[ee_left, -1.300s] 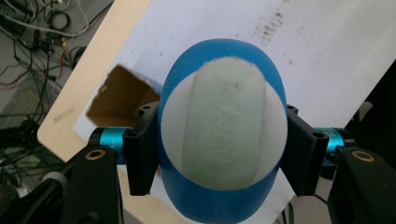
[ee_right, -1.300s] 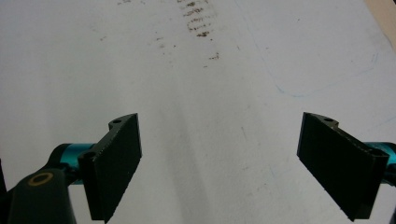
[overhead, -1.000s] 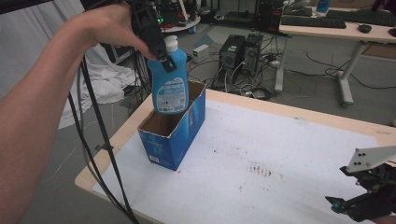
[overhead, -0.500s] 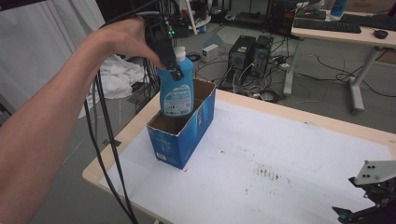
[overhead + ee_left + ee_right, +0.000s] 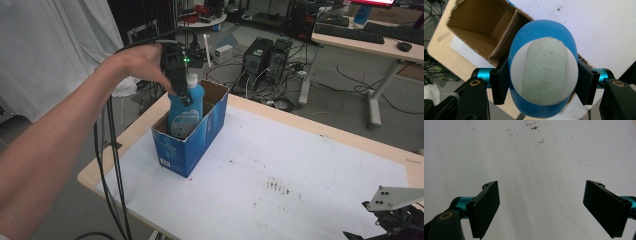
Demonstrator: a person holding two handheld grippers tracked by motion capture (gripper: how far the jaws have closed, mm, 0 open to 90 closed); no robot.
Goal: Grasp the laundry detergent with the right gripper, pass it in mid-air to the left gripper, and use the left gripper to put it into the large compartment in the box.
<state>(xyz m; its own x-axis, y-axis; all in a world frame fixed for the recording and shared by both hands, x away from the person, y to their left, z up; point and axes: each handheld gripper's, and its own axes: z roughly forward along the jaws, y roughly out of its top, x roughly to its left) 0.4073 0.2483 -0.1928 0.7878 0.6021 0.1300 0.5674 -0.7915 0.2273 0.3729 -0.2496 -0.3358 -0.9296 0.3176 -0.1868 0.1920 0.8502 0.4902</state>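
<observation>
A blue bottle (image 5: 186, 111) with a white cap stands partly down inside an open blue cardboard box (image 5: 192, 141) at the table's left side. My left gripper (image 5: 179, 85) is shut on the bottle's upper part from above. In the left gripper view the bottle (image 5: 543, 70) sits between both black fingers (image 5: 500, 82), with the box's brown inside (image 5: 480, 30) below it. My right gripper (image 5: 395, 220) rests at the table's front right corner. In the right gripper view it (image 5: 549, 207) is open over the bare white tabletop.
The white table sheet (image 5: 300, 175) carries a few dark smudges (image 5: 275, 186) in the middle. Black cables (image 5: 107, 150) hang from my left hand beside the table's left edge. Computers and desks stand on the floor beyond the table.
The left gripper has lowered the bottle farther into the box. The right gripper has stayed at the front right corner.
</observation>
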